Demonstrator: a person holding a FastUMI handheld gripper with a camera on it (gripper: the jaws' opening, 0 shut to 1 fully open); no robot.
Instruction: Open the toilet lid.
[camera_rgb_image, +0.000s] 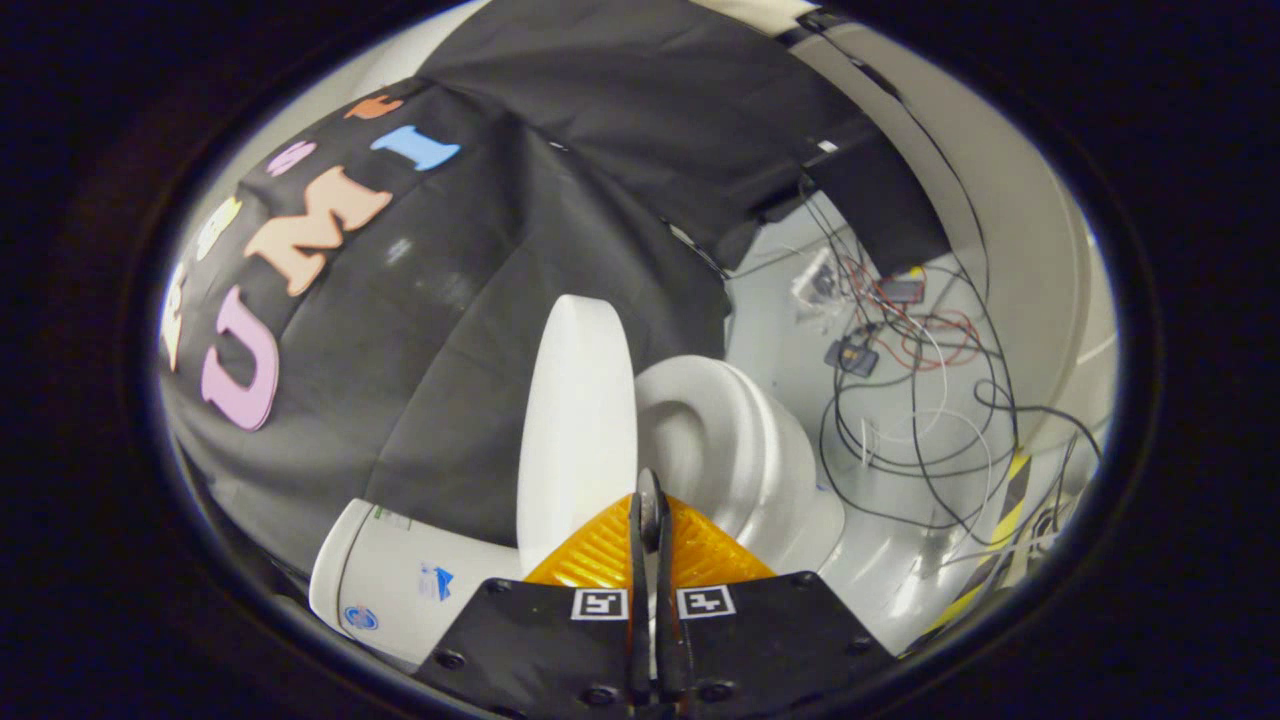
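Toilet lid (577, 420): white, oval, smooth; standing raised, swung up off bowl, edge-on, leaning toward white tank (400, 585). Showing just ahead of closed fingers (655, 510), slightly to one side, lower edge hidden behind them. White toilet seat and bowl (735, 455) lying exposed beside lid, rim open. Contact between fingers and lid unclear.
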